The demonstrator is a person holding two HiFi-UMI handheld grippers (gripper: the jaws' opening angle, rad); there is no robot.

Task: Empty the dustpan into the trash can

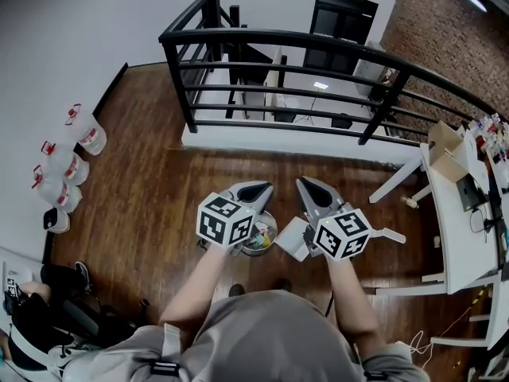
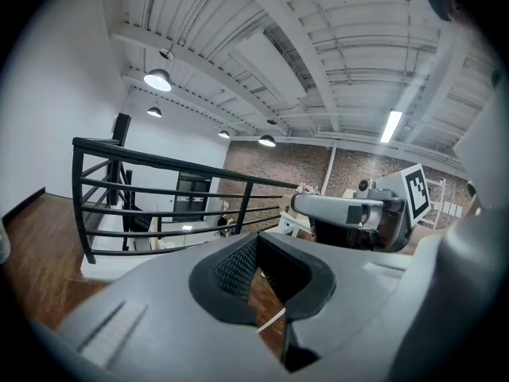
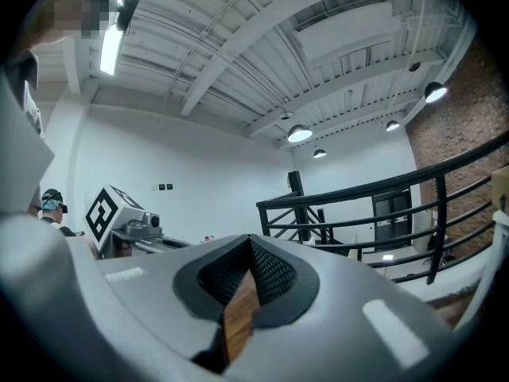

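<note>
Head view shows both pairs of jaws pressed together on nothing, left gripper [image 1: 268, 186] and right gripper [image 1: 301, 181] mid-frame over the dustpan [image 1: 291, 239], which lies just right of the trash can [image 1: 258, 251], either awaiting tipping or emptied.

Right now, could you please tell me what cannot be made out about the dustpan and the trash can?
1. Trash can, head view: partly under the left hand-held gripper; its contents are too small to name.
2. Dustpan, head view: mostly hidden by the right hand-held gripper; whether it holds dirt is unclear.
3. Both gripper views: neither thing shows; they look out toward the railing.
</note>
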